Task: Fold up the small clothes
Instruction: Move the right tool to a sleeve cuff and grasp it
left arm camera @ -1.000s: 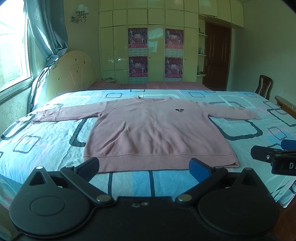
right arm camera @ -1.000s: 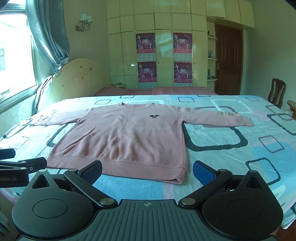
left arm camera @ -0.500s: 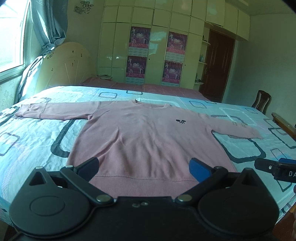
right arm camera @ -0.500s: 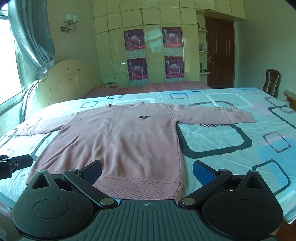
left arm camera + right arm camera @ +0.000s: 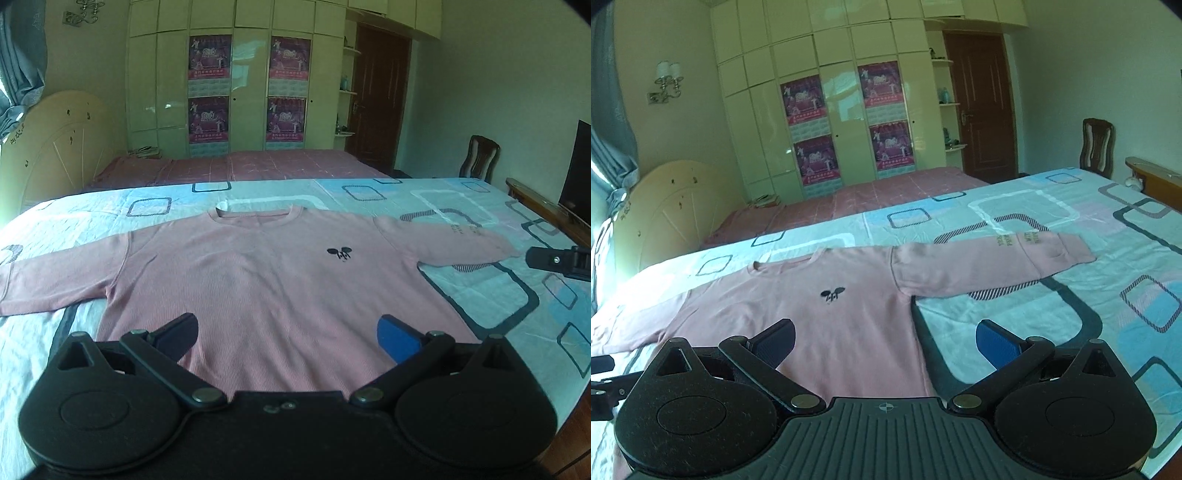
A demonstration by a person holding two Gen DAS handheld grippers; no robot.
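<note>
Both grippers have come forward over the near edge of the bed (image 5: 480, 206) since a second ago, so the hem has slipped out of view beneath us. We hold the left gripper (image 5: 288, 328) and the right gripper (image 5: 884, 338) wide open and empty above the pink sweater (image 5: 258, 280), which lies flat and face-up mid-bed, neck toward the far edge, its sleeves stretched along the bed's length. Our right gripper sits nearer the right sleeve (image 5: 990, 262), which runs off to its right; the ribbed knit looks soft and limp on the smooth printed sheet.
</note>
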